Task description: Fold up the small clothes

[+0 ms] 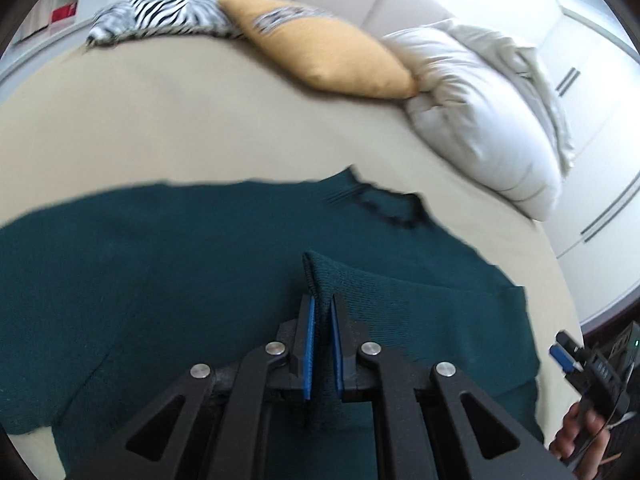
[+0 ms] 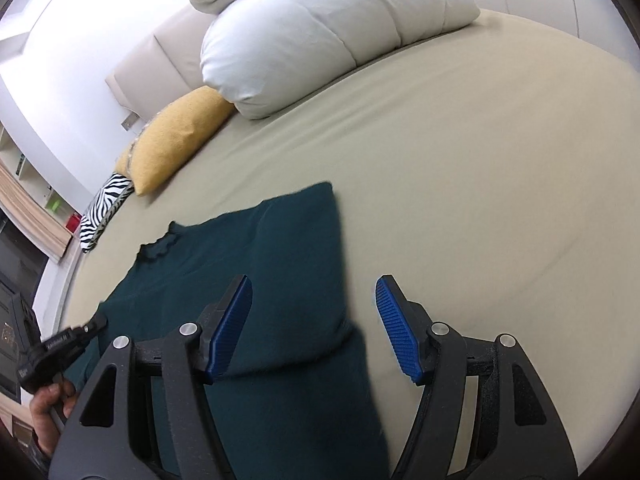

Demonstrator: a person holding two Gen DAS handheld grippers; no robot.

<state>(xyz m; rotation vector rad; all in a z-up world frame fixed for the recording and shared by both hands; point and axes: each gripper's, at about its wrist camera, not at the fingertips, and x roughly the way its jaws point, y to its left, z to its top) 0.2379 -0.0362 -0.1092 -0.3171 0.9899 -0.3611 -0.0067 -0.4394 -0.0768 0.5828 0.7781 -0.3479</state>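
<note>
A dark green sweater [image 1: 160,264] lies flat on a beige bed [image 1: 180,128], filling the left wrist view from 9 to 4 o'clock. The left gripper [image 1: 322,308], at 6 o'clock, is pinched tight on a raised fold of the sweater. Toward 12 o'clock sit a zebra-striped cushion [image 1: 160,16], a yellow cushion [image 1: 332,56] and a white pillow [image 1: 480,120]. The right gripper [image 2: 314,292] hovers over the sweater's right edge, jaws partly apart, holding nothing.

left wrist: close, angled down, blurred | right wrist: likewise | shared: green garment [image 1: 160,264], probably same bed [image 1: 200,128]
</note>
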